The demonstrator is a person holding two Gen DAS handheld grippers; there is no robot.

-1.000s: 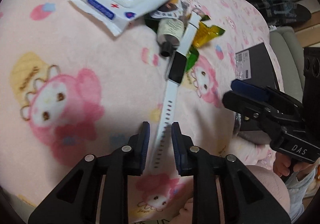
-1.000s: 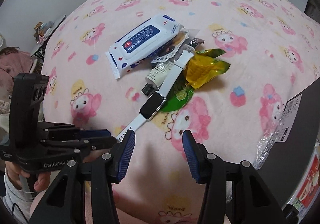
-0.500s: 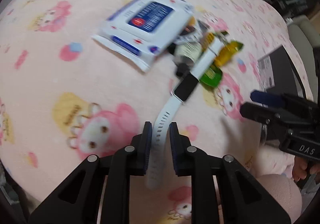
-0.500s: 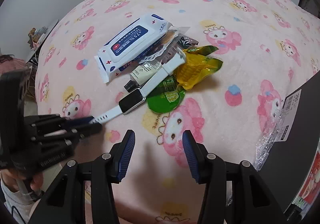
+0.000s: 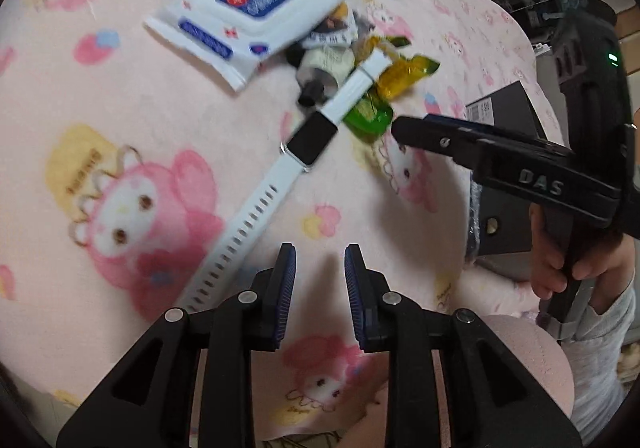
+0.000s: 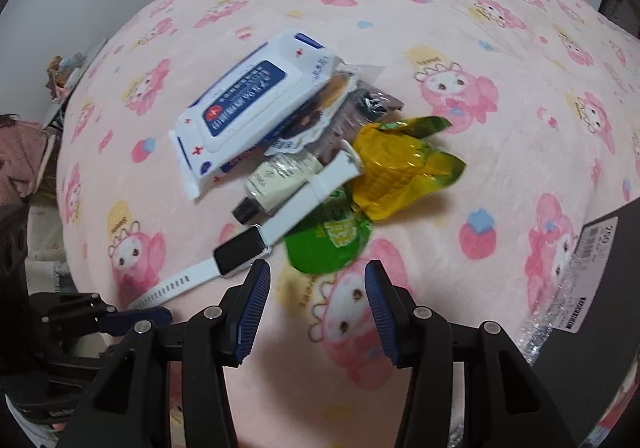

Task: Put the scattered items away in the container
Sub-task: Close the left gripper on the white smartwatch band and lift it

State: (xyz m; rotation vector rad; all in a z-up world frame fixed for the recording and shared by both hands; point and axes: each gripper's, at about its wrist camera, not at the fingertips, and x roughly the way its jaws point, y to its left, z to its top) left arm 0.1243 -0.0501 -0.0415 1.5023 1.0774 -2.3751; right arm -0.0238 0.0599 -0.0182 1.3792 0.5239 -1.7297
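Observation:
A white smartwatch [image 5: 304,139] lies flat on the pink blanket, its strap running toward me. My left gripper [image 5: 320,276] is open and empty, and the strap end [image 5: 224,252] lies just left of its left finger. In the right wrist view the watch face [image 6: 240,250] sits just ahead of the left finger of my open, empty right gripper [image 6: 316,304]. Beyond it are a wipes pack [image 6: 248,99], a cream tube [image 6: 276,183], a yellow packet [image 6: 400,171] and a green packet [image 6: 328,244]. The dark box [image 6: 616,268] stands at the right edge.
The pink cartoon-print blanket [image 6: 460,27] covers a bed. Small sachets [image 6: 360,103] are tucked under the wipes pack. The right gripper's fingers [image 5: 412,127] reach in over the green packet [image 5: 368,119], with the box [image 5: 504,119] behind. A hand [image 5: 560,260] holds that gripper.
My left gripper was shut on the watch strap and pulled it nearer; it has now opened and let go, the strap lying left of it. The right gripper has moved closer to the pile.

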